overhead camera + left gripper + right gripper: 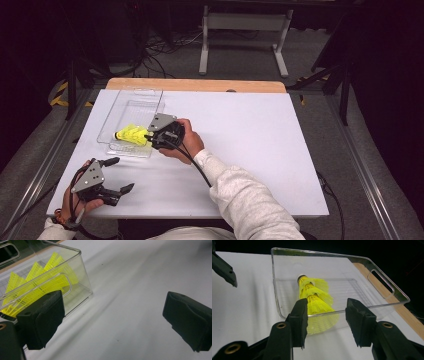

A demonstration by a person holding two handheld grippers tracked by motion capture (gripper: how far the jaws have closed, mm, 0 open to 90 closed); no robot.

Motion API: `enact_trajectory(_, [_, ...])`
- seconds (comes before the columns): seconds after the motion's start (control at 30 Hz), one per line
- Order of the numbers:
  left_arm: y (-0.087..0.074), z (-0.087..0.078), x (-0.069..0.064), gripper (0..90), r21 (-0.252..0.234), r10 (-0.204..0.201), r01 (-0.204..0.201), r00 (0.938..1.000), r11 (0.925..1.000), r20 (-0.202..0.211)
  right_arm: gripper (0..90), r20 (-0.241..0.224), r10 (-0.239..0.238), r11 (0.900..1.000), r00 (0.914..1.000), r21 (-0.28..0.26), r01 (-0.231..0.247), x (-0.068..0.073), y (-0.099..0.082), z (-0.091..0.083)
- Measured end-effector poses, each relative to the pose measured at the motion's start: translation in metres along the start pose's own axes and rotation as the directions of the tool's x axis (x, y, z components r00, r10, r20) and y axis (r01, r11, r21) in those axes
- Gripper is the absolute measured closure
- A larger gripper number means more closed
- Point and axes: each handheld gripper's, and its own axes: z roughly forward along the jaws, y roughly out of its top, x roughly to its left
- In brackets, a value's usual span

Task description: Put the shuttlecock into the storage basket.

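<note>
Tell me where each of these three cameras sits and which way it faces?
High view: above the person's side, looking down on the white table; both forearms, left gripper and right gripper show.
Left gripper view: on the left gripper, facing the clear bin; its open jaws show.
Right gripper view: on the right gripper, facing into the bin; its jaws flank the yellow shuttlecocks.
All share bin and shuttlecocks.
</note>
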Motion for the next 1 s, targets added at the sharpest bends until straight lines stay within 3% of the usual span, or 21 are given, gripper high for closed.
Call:
enact_trajectory(0.33, [0.0, 0.0, 0.0, 5.1, 0.001, -0.002, 0.002, 1.0, 1.0, 0.0, 45.2, 0.026, -0.001, 0.9998, 0.9997, -0.018, 0.002, -0.005, -0.006, -0.015])
enact_trajectory(1.0, [0.0, 0.001, 0.0, 5.1, 0.007, 0.002, -0.002, 1.0, 1.0, 0.001, 39.5, 0.077, 0.018, 0.9996, 0.9969, -0.022, -0.016, -0.016, -0.023, -0.038])
